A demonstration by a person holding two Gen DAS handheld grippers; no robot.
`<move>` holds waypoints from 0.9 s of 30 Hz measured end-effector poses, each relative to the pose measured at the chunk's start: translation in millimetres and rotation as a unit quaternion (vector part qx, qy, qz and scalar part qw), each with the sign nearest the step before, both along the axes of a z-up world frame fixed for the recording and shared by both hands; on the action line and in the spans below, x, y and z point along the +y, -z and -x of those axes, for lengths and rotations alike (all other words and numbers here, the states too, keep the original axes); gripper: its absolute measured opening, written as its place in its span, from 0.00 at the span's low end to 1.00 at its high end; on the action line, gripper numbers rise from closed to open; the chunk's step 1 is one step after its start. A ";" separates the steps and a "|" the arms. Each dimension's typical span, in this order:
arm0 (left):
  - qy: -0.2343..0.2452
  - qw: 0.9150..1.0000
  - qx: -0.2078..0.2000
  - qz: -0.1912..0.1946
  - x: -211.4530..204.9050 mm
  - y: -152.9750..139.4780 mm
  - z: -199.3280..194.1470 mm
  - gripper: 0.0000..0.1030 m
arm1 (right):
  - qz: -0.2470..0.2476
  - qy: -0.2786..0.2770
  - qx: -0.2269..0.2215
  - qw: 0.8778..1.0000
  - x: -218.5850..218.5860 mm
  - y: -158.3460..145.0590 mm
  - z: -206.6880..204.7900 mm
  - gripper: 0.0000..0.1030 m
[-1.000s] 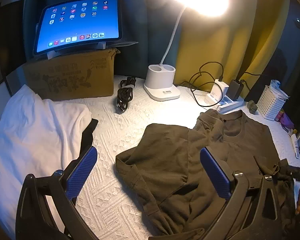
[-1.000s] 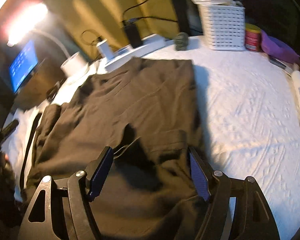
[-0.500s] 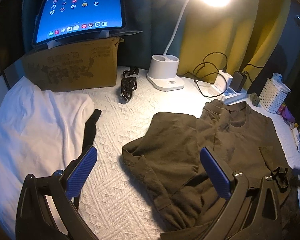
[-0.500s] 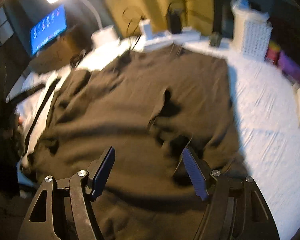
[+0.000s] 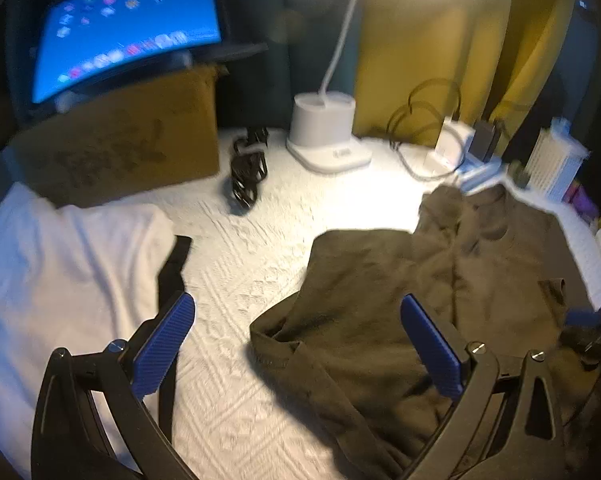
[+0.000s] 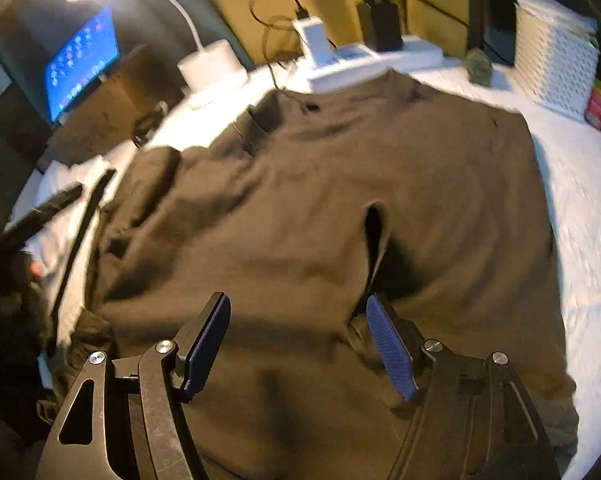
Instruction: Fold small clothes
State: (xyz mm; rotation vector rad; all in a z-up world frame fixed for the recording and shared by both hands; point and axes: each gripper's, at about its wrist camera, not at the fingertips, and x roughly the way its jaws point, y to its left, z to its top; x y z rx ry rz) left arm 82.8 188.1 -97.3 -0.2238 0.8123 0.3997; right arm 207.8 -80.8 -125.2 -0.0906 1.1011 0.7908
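An olive-brown shirt (image 5: 384, 292) lies spread and rumpled on the white quilted surface (image 5: 236, 264), one sleeve trailing toward the near left. My left gripper (image 5: 296, 320) hovers open over the sleeve's edge and the bare quilt, nothing between its blue pads. In the right wrist view the same shirt (image 6: 300, 208) fills the middle, collar toward the far power strip, with a dark fold slit near the centre. My right gripper (image 6: 298, 316) stands open just above the cloth, nothing held between its pads. The tip of the right gripper (image 5: 584, 320) shows at the left wrist view's right edge.
A white garment (image 5: 60, 264) with a black strap lies at the left. Behind stand a cardboard box (image 5: 112, 156) bearing a lit tablet (image 5: 128, 32), a white desk lamp (image 5: 324, 136), a coiled black cable (image 5: 246, 172), a power strip (image 6: 364, 60) and a white basket (image 6: 552, 52).
Both grippers moved across the shirt; the right one swung so more of the shirt's left side and collar show. Left view shifted closer and lower. Jaws stayed open.
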 end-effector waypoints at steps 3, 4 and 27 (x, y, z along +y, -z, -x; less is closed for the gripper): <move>0.005 1.000 0.026 -0.001 10.5 15.6 -18.3 0.99 | -0.002 0.038 -0.008 0.999 -3.4 -1.3 -14.7 0.71; 0.007 0.999 0.031 0.000 13.7 20.8 -23.3 0.99 | -0.005 0.044 -0.001 0.999 -3.2 0.9 -19.3 0.71; -0.051 0.998 -0.001 0.048 51.5 17.4 6.3 0.00 | -0.015 0.084 -0.026 0.996 -54.5 -22.1 -1.8 0.71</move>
